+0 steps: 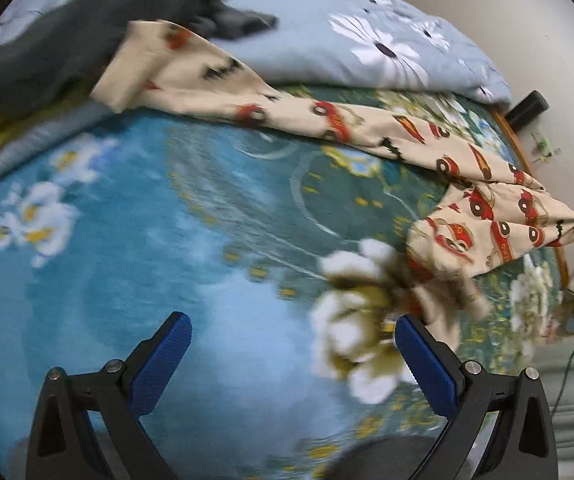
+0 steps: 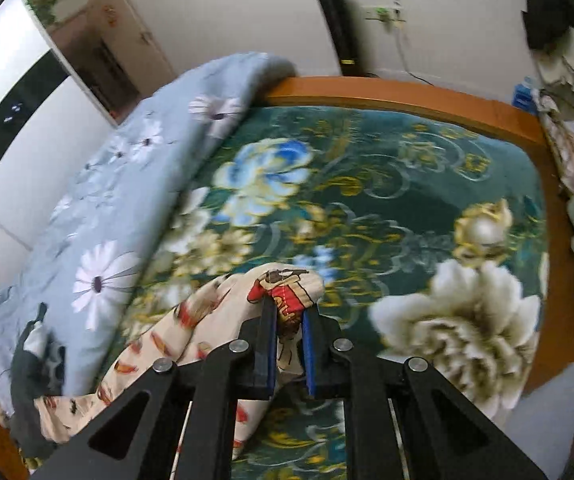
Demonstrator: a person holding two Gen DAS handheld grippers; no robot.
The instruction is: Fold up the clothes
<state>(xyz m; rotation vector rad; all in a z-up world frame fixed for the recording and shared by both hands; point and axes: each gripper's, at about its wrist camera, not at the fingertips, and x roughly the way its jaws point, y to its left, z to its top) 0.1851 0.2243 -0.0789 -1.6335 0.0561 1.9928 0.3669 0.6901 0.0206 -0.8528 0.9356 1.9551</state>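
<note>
On the teal floral plush blanket (image 2: pixel 367 200) lies a cream cotton garment printed with red cars (image 1: pixel 327 120), stretched toward the right gripper (image 2: pixel 289 312), whose blue pads are clamped on its end; the left gripper (image 1: pixel 293 330) hovers spread wide apart, empty, beside a grey-blue daisy quilt (image 1: pixel 327 40).

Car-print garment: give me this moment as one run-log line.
phase: spreading | right gripper: shut on car-print garment | left gripper: open, holding nothing | surface: floral blanket | fold: not started
</note>
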